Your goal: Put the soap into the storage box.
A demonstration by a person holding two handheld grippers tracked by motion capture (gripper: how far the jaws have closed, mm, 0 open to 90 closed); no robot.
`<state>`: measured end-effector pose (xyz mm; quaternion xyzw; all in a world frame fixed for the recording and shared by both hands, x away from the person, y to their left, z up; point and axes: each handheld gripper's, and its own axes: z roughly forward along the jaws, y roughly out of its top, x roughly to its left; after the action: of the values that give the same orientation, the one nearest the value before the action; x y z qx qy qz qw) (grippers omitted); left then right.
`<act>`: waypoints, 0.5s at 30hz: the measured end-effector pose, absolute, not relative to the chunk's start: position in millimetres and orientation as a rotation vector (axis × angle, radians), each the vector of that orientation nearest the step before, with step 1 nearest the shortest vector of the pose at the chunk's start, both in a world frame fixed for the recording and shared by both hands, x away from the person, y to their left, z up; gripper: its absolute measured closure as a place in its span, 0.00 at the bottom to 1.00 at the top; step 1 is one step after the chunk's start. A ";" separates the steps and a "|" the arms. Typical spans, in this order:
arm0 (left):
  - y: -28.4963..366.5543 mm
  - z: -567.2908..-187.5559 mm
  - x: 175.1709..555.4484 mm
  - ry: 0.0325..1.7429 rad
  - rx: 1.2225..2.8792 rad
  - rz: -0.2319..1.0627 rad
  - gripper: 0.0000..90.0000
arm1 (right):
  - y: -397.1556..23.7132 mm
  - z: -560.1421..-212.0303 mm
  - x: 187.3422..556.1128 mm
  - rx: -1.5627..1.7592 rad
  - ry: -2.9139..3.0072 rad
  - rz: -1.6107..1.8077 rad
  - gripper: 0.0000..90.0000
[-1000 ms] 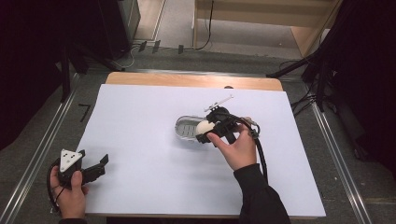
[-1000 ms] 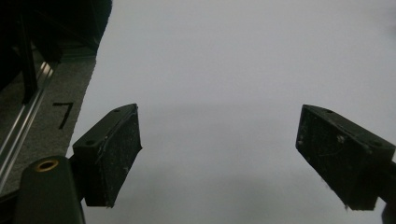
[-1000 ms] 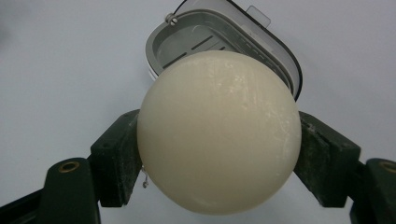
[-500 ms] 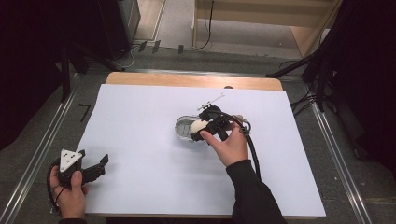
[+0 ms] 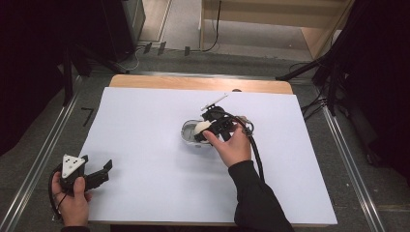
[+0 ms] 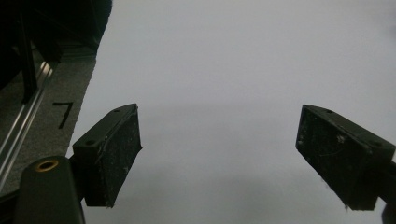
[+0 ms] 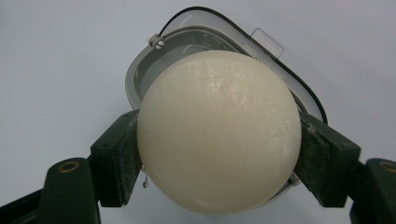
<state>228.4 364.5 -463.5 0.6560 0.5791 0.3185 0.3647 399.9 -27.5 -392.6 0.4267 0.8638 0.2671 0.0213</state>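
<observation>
Right gripper [image 5: 207,129] in high view: we see it mid-table w/ the cream ball [image 5: 201,127] at its tip, right over the clear dish [image 5: 189,133] on the white table [image 5: 145,125]. Left gripper [image 5: 99,172] sits near the front-left corner, well apart, so right hand is the nearer one.

Left gripper view: pads [image 6: 109,156] spread wide, nothing btwn them.

Right gripper view: right gripper [image 7: 219,156] clamped on ball [image 7: 218,130], one pad each side; dish [image 7: 224,42] lies directly behind/under the ball. We judge next move is straight down, then release.
</observation>
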 end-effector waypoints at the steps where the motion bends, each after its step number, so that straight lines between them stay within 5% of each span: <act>1: 364.5 -463.5 228.3 1.489 1.688 0.819 0.17 | -26.8 -393.0 401.1 1.325 2.677 0.829 0.28; 15: 364.5 -463.5 228.5 1.490 1.687 0.819 0.17 | -20.8 -401.3 410.2 1.356 2.668 0.803 0.28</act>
<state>228.5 364.5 -463.5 0.6559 0.5794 0.3183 0.3643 410.2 -20.8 -401.3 0.4376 0.8608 0.2591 0.0216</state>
